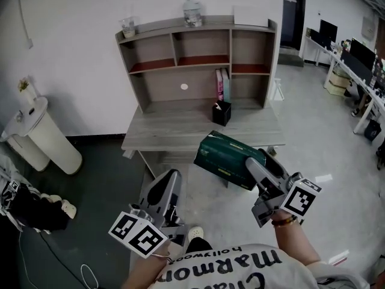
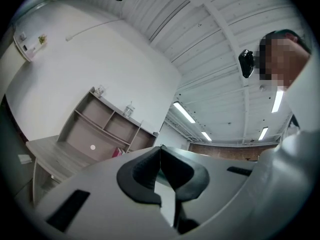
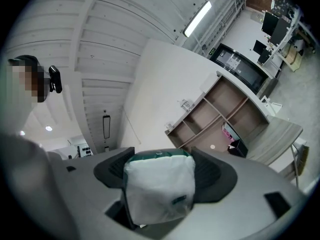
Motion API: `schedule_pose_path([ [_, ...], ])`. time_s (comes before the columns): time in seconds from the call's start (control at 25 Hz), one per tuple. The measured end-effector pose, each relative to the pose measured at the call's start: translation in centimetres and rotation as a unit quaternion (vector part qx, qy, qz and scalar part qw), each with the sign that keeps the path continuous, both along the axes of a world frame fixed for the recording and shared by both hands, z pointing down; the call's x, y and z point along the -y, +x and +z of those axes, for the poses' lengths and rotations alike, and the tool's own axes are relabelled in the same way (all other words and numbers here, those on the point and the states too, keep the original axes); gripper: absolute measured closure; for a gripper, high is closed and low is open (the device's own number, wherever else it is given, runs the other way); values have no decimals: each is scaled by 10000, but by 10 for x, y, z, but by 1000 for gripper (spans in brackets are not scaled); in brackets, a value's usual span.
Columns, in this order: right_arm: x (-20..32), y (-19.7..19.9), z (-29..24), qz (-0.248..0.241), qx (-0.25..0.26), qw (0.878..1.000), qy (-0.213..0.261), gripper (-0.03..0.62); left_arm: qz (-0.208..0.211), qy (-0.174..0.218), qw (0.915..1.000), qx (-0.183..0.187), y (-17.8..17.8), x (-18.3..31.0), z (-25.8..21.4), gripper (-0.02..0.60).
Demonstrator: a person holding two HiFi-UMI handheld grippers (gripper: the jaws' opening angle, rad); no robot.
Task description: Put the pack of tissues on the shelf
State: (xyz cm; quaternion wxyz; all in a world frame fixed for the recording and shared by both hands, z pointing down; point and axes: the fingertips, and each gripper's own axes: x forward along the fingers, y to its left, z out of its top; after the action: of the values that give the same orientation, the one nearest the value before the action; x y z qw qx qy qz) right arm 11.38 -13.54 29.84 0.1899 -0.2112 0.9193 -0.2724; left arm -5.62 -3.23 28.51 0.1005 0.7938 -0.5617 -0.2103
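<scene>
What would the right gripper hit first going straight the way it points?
Likely the desk, with the pack of tissues held in the right gripper arriving first. If it clears the desktop, the black box is next. Depth is unclear.

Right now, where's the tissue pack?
Head view, right of centre: the pack of tissues is clamped in the right gripper, held in the air at the desk front edge, in front of the black holder, not yet on the shelf.

Left gripper [image 2: 160, 151] closed, right gripper [image 3: 161, 160] clamping tissue pack [image 1: 225, 155]
</scene>
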Motion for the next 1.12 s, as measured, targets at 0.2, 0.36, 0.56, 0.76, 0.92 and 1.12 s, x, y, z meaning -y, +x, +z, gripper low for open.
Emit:
schedule_pose_path([
  [0.2, 48, -32, -3, 126, 86, 9998, -141, 237, 127, 46, 9999, 45, -35, 50, -10, 565],
  [0.36, 64, -46, -1, 138, 115, 9998, 11, 237, 211, 117, 9996, 130, -48, 69, -9, 565],
  [0.56, 112, -100, -23, 216, 30, 9997, 139, 237, 317, 77, 9993, 192, -104, 123, -26, 565],
  [0.76, 138, -138, -24, 238, -128, 9993, 253, 237, 535, 47, 9985, 88, -139, 160, -24, 565],
  [0.92, 155, -162, -14, 350, -293, 9982, 377, 237, 697, 88, 9974, 173, -156, 182, -19, 565],
  [1.12, 183, -173, 0, 541, -341, 9977, 210, 237, 767, -83, 9969, 149, -173, 206, 0, 565],
])
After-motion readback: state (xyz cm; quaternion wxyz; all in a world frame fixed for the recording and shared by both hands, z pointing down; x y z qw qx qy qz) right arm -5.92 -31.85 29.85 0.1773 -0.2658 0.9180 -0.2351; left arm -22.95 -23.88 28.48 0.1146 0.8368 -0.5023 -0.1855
